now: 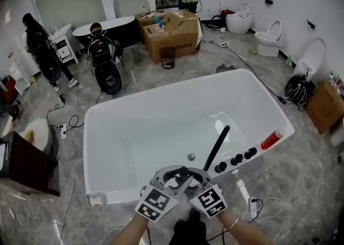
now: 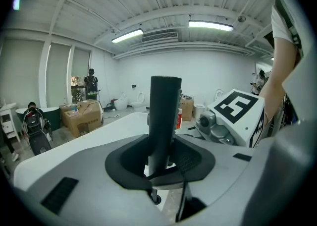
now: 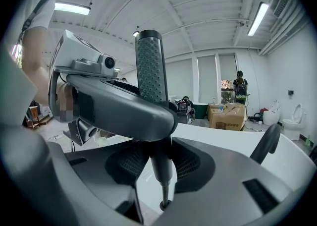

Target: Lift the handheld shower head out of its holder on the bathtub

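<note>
Your left gripper is clamped on the dark body of the handheld shower head. Your right gripper pinches its narrow neck just under the left one. The head stands upright between both. Its thin foot seems to meet the holder beneath the jaws, though I can't tell if it is seated or slightly raised. Grasp made; lifting clear is left.

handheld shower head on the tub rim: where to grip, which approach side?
Grip the shower head on its straight round handle, below the dotted spray face, not the thin stem underneath. It stands upright on the bathtub rim, so come in level from the side, jaws across it, then pull straight up. The left gripper is clamped there.
</note>
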Demonstrator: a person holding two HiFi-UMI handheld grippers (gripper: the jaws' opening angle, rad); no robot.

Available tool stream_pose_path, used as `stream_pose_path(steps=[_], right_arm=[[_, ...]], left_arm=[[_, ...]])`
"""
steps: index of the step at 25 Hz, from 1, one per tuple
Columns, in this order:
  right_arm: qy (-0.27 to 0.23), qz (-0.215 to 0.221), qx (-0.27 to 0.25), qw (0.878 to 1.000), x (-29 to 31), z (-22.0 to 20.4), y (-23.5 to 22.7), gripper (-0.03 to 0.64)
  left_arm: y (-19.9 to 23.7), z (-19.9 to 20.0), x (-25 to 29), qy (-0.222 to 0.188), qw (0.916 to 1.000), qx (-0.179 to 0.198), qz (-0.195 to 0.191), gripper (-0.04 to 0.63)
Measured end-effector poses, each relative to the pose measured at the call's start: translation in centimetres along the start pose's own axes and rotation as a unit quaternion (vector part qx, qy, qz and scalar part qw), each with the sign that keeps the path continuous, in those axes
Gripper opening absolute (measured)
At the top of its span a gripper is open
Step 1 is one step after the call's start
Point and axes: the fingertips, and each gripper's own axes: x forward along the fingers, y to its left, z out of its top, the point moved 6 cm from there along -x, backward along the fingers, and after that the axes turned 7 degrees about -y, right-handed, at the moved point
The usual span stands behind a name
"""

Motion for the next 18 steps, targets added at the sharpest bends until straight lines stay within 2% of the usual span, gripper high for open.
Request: stream_pose_path(steps=[18], right_arm=[[-0.034, -0.005, -0.017, 0.999, -5.1, 6.8, 1.6, 0.143]], left_arm=[[-3.8, 7.3, -2.8, -0.041, 0.9985, 0.037, -0.008, 0.152]])
